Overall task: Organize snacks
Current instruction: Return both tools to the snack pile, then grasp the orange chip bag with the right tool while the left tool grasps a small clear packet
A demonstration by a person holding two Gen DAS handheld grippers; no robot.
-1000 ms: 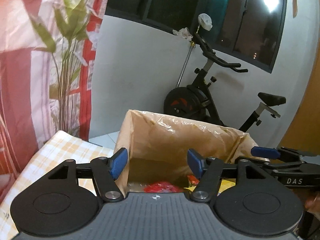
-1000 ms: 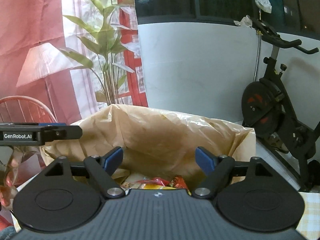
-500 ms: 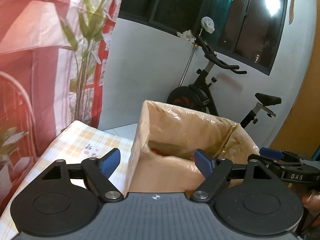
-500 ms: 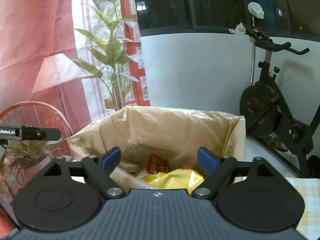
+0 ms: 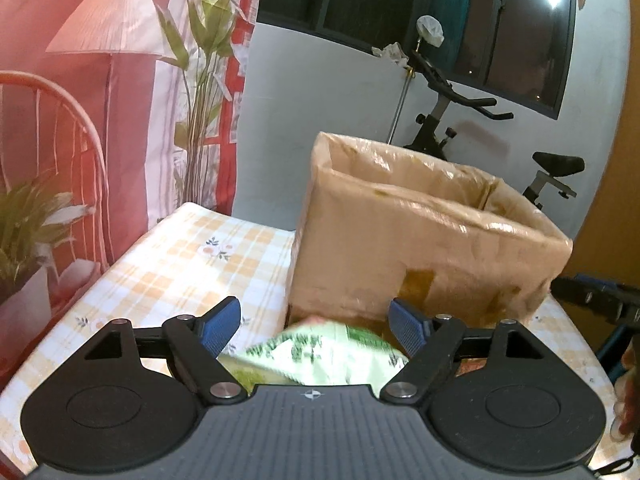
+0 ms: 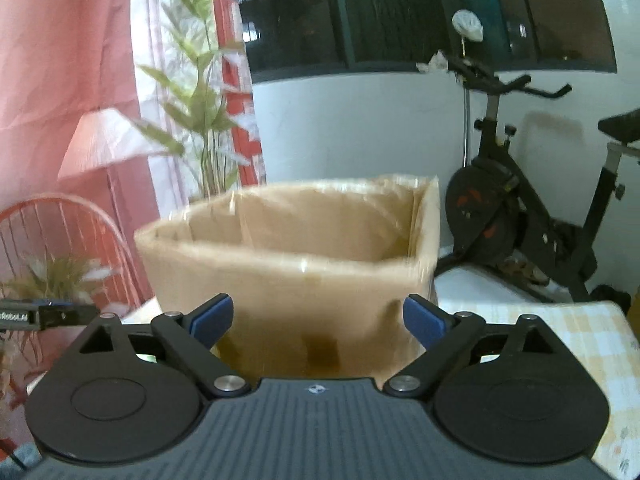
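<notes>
1. The table [image 5: 192, 256] is covered with a yellow-and-white checked cloth printed with small flowers; its far edge meets a pale wall under a dark window.
2. A red-and-white curtain printed with a lamp and green leaves [image 5: 120, 80] hangs beyond the table's left edge.
3. A black exercise bike [image 6: 516, 216] stands on the floor behind the table's far right corner, with a crumpled white rag draped over its handlebar.
4. An open brown cardboard box wrapped in glossy clear tape [image 5: 420, 248] stands on the table near the far edge. Its near wall hides whatever is inside from both views.
5. A light green and white snack packet [image 5: 324, 356] lies on the table just in front of the box's near wall, blurred in the left wrist view.
6. The left hand-held gripper [image 5: 316, 324] stands wide, its blue pads on either side of and above the packet and not pressing on it.
7. The right hand-held gripper [image 6: 318, 318] is opening and already wide, with nothing between its pads; the box wall fills the gap behind them.
8. Part of the right hand-held gripper shows past the box's right corner in the left wrist view.
</notes>
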